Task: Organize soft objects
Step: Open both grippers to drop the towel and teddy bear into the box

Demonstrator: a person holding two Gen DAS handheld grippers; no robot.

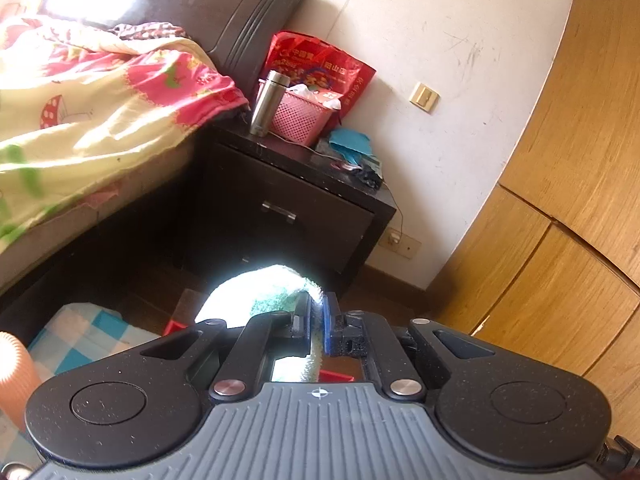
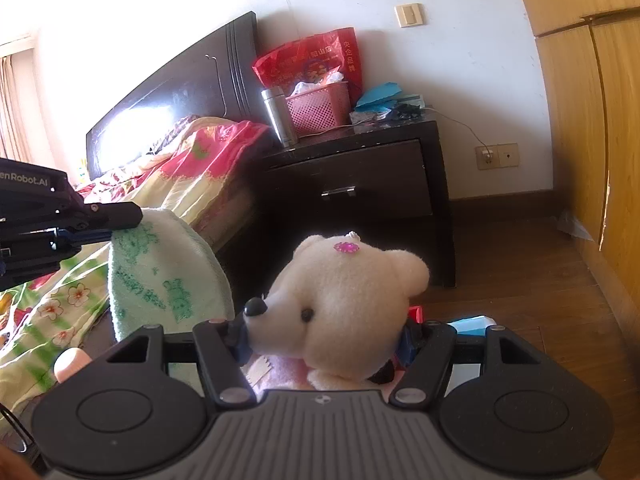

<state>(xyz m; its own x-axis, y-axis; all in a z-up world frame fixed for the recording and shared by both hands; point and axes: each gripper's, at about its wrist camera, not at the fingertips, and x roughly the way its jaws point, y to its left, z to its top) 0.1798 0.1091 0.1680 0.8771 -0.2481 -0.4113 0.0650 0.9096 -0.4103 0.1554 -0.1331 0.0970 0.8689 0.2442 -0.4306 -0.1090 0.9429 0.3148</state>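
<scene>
Cream plush bear point(image 2: 340, 304) with pink head flower sits clamped in right gripper point(image 2: 326, 338). Left gripper point(image 1: 317, 316), pointing slightly downward, pinches green-patterned towel point(image 2: 168, 272).

Left wrist view: camera mounted on the left hand-held gripper point(image 1: 318, 320), looking forward along its fingers and slightly downward, close behind a green-and-white towel point(image 1: 264, 292). It faces the bed point(image 1: 80, 120) on the left, the dark nightstand point(image 1: 288, 200) in the middle distance, and the wooden wardrobe point(image 1: 560, 200) on the right.

Right wrist view: camera on the right hand-held gripper point(image 2: 326, 340), tilted slightly downward, very near a plush bear point(image 2: 340, 296). The left hand-held gripper point(image 2: 60, 220) enters from the left.

Shared field: bed, nightstand, red bag point(image 1: 320, 64) point(image 2: 312, 60), pink basket point(image 1: 298, 118) point(image 2: 318, 106), wardrobe.
</scene>
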